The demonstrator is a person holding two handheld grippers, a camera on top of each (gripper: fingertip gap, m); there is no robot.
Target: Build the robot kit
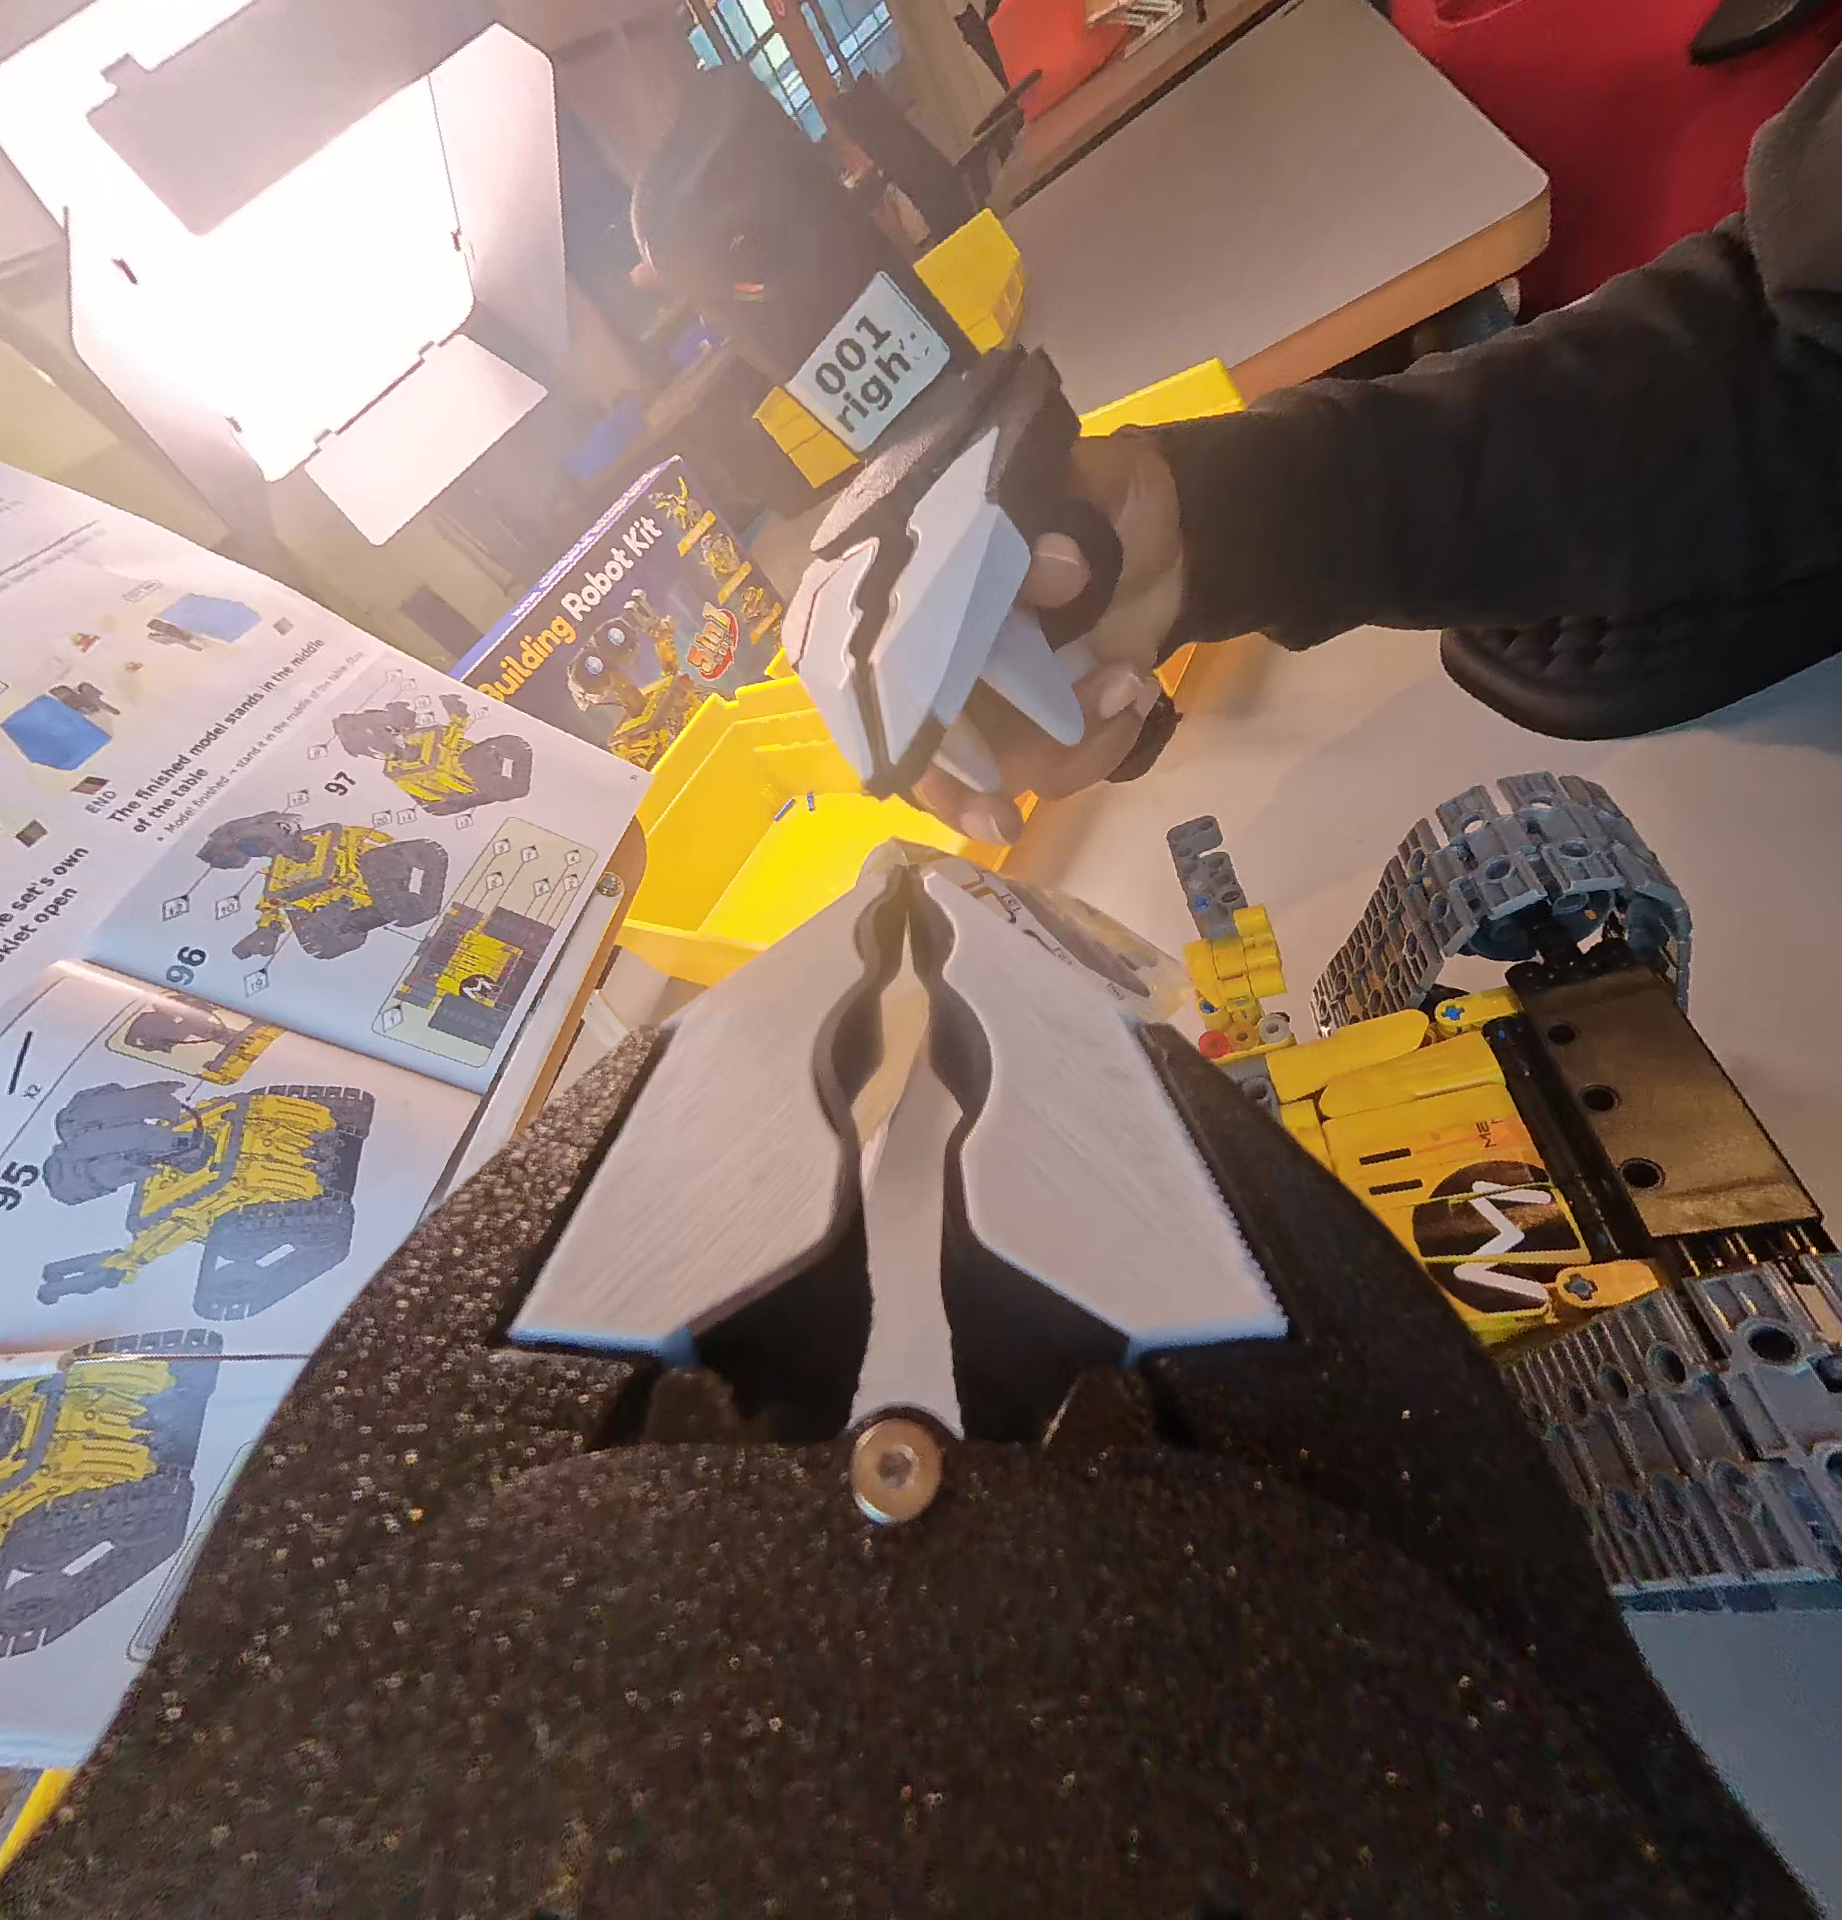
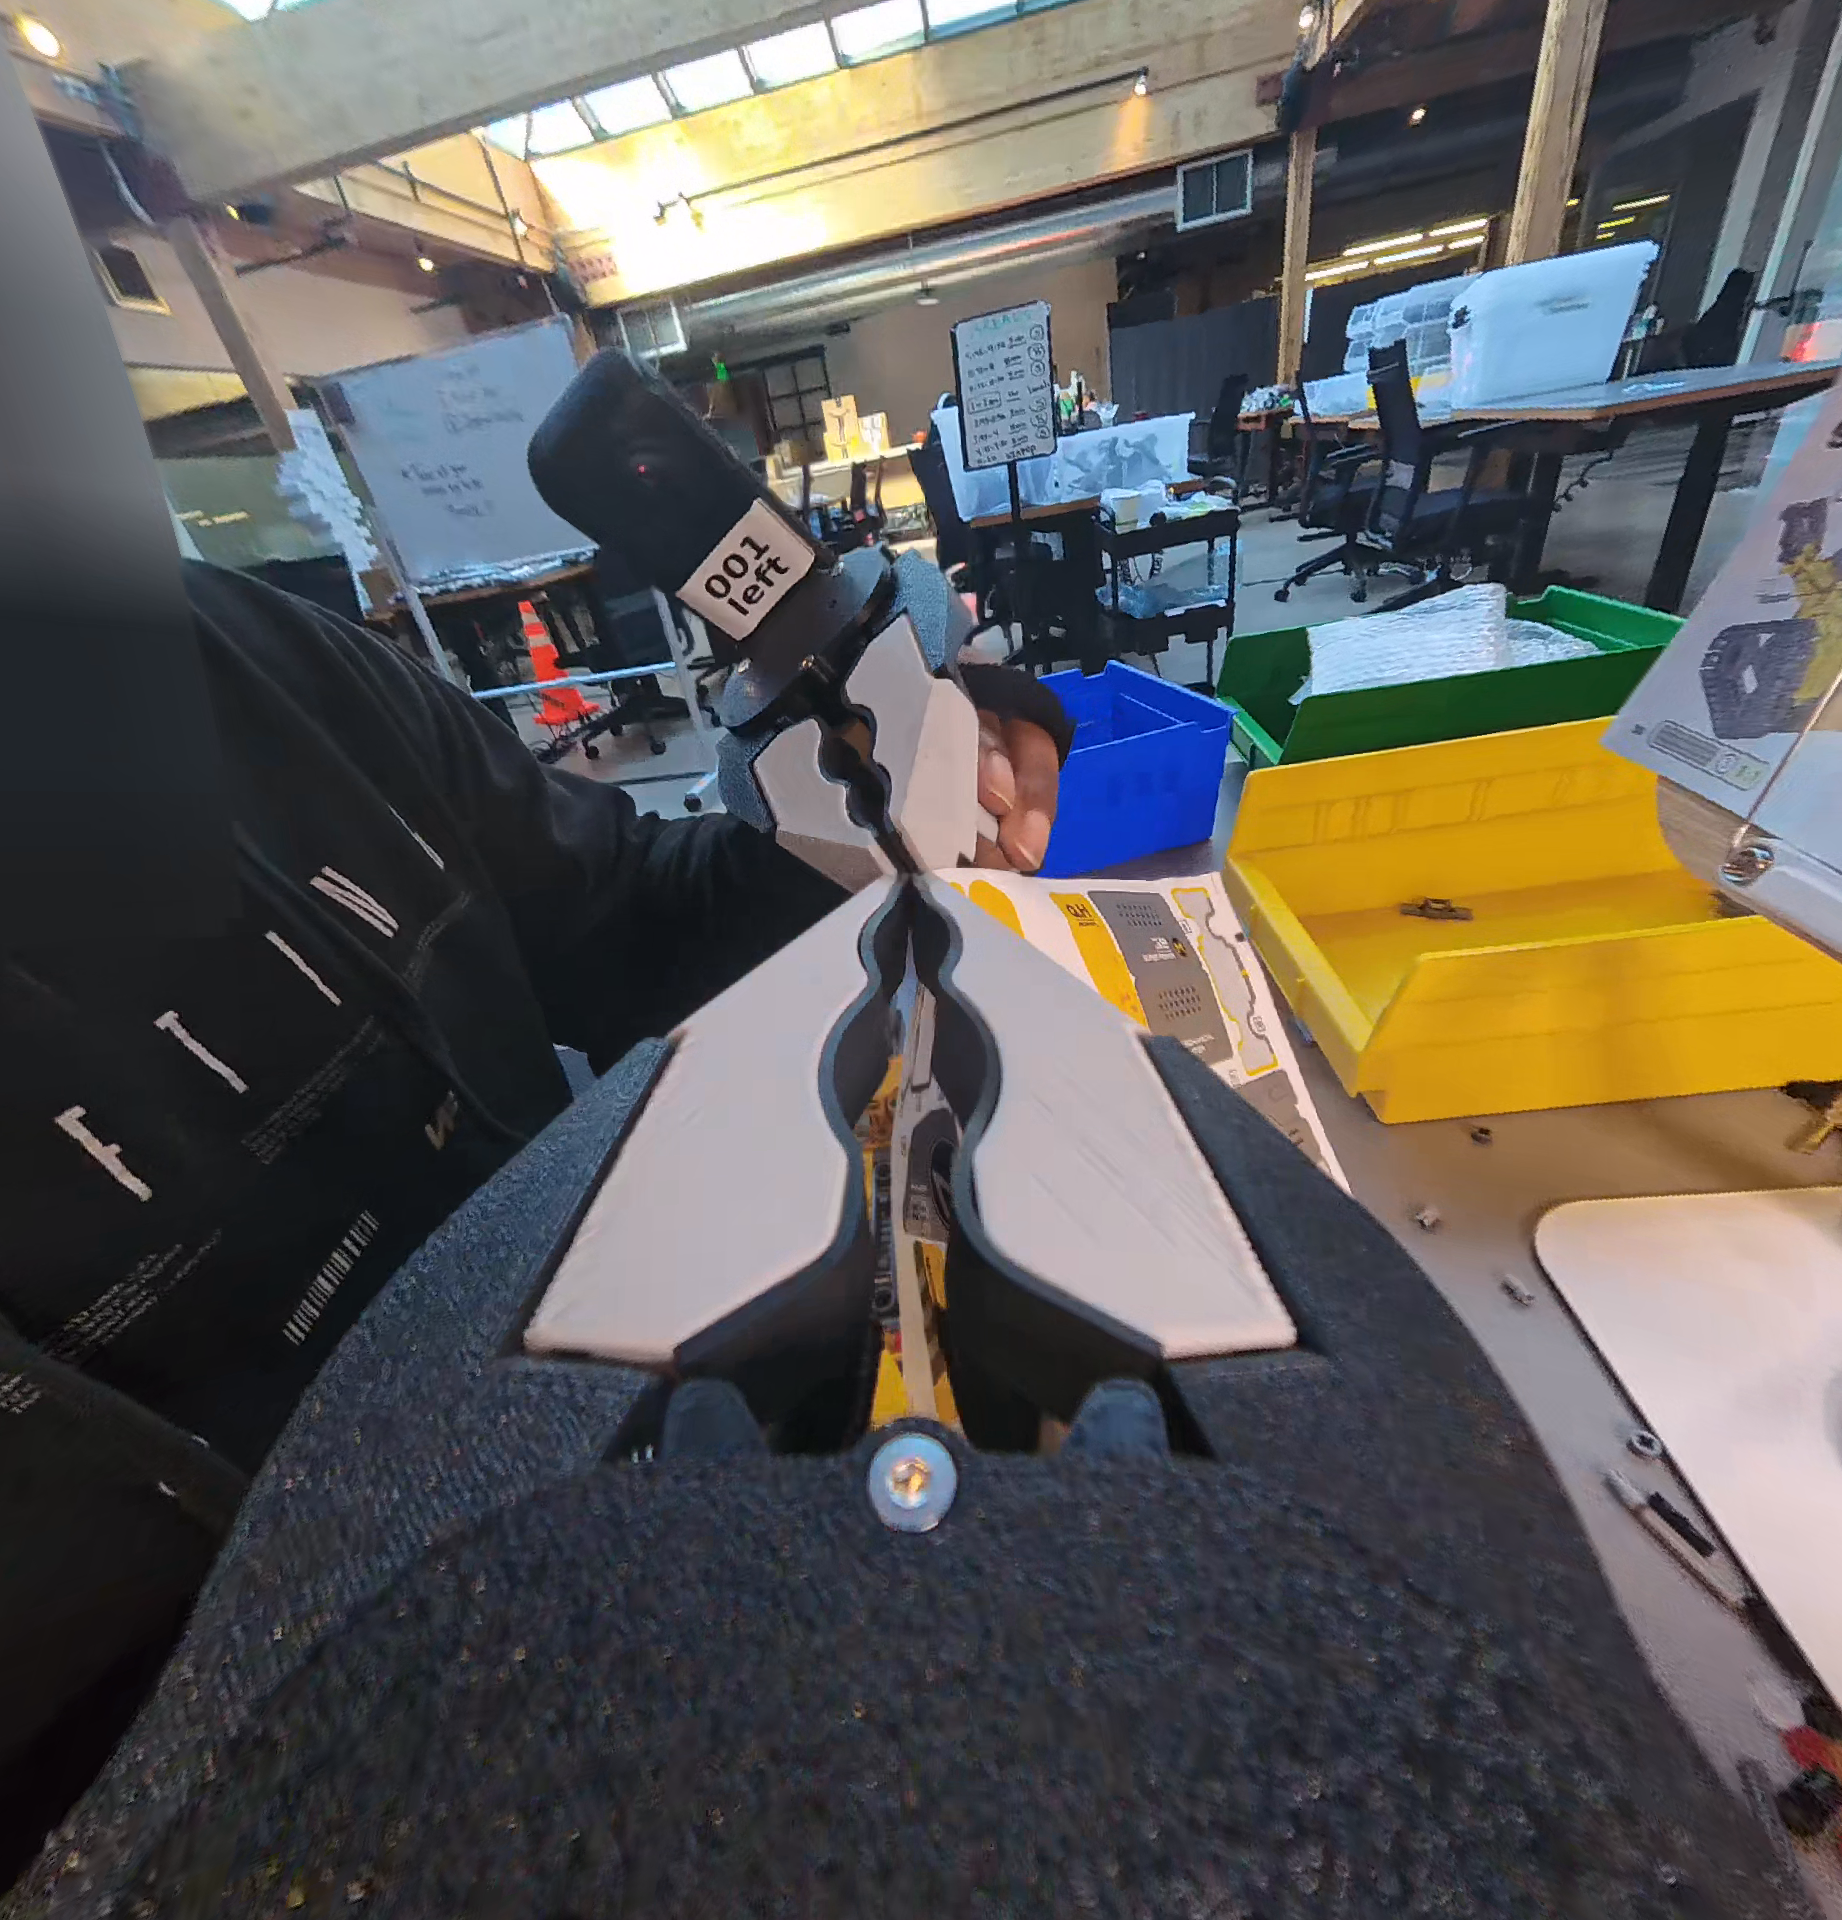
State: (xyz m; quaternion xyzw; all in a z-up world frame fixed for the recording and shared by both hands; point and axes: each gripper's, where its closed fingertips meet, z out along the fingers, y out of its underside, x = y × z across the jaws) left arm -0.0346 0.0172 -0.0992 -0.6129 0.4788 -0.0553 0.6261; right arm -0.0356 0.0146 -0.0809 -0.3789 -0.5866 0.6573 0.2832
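Observation:
My left gripper [image 1: 902,871] is shut, and its tips pinch the corner of a printed sticker sheet [image 1: 1062,930] that runs off to the right. It also shows in the right wrist view [image 2: 901,864], held in a hand. My right gripper [image 2: 906,885] is shut with its tips at the same corner of the sheet [image 2: 1156,961], which shows below it through the gap in the jaws. I cannot tell if it pinches the sheet. In the left wrist view the right gripper [image 1: 886,787] points down just above my left tips. A yellow and grey tracked brick model [image 1: 1468,1143] stands to the right.
An open instruction booklet [image 1: 273,831] stands on a holder at the left, with the kit box [image 1: 626,623] behind it. A yellow bin [image 2: 1519,935], a blue bin [image 2: 1135,769] and a green bin [image 2: 1416,686] stand on the table. A white plate [image 2: 1727,1351] lies at the right, with small loose parts near it. Only a small space, under 4 cm, lies between the two pairs of fingers.

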